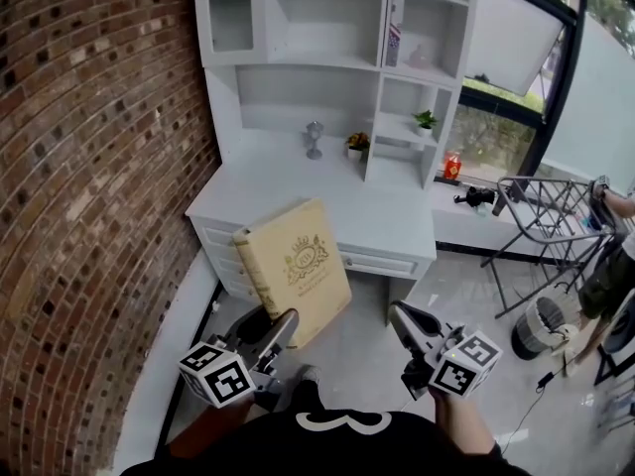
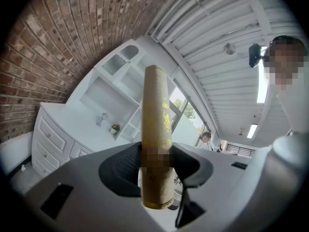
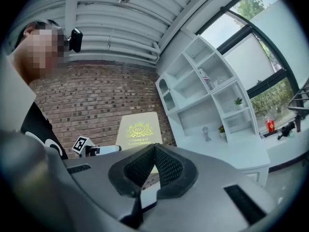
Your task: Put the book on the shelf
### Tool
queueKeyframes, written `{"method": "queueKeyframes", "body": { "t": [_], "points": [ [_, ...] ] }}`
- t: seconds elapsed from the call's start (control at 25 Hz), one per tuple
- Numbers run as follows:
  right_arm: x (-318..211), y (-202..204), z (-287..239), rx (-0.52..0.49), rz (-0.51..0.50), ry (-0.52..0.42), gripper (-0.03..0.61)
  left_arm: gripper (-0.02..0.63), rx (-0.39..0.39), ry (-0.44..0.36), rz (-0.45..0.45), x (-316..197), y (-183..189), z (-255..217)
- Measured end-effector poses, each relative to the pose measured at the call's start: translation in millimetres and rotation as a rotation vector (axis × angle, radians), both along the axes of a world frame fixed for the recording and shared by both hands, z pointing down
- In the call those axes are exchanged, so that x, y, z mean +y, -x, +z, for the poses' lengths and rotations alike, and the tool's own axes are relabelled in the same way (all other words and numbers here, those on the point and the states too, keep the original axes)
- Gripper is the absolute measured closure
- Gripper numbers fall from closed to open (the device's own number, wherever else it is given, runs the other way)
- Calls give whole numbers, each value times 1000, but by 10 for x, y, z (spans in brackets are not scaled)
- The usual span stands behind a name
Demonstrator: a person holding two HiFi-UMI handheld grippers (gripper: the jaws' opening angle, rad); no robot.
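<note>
A large cream book (image 1: 298, 264) with a gold crest on its cover is held upright and tilted, in front of the white desk (image 1: 268, 191). My left gripper (image 1: 283, 325) is shut on its lower edge. In the left gripper view the book's spine (image 2: 155, 105) stands straight up between the jaws of the left gripper (image 2: 155, 162). My right gripper (image 1: 399, 313) hangs to the right of the book, apart from it, shut with nothing in it. In the right gripper view the pads of the right gripper (image 3: 154, 150) meet, and the book's cover (image 3: 139, 129) shows beyond them. The white shelf unit (image 1: 327, 62) rises above the desk.
A brick wall (image 1: 89, 147) runs along the left. On the desk stand a small goblet (image 1: 315, 139) and a potted plant (image 1: 357, 145); another plant (image 1: 425, 120) sits in a cubby. A metal drying rack (image 1: 551, 211), a basket (image 1: 544, 327) and a person (image 1: 610, 256) are at the right.
</note>
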State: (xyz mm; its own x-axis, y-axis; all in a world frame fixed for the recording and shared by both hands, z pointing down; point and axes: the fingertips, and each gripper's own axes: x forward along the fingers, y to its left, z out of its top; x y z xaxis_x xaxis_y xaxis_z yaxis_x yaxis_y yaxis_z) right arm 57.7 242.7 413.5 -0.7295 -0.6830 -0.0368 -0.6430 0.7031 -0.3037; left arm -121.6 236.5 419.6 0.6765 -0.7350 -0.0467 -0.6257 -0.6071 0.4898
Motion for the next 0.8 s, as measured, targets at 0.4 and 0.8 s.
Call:
{"method": "queueKeyframes", "body": {
  "t": [0.4, 0.8],
  "points": [
    [-1273, 118, 91, 6, 30, 73, 568, 430, 9, 54, 35, -1310, 71, 60],
    [-2592, 417, 37, 13, 34, 93, 568, 430, 3, 43, 44, -2603, 350, 7]
  ]
}}
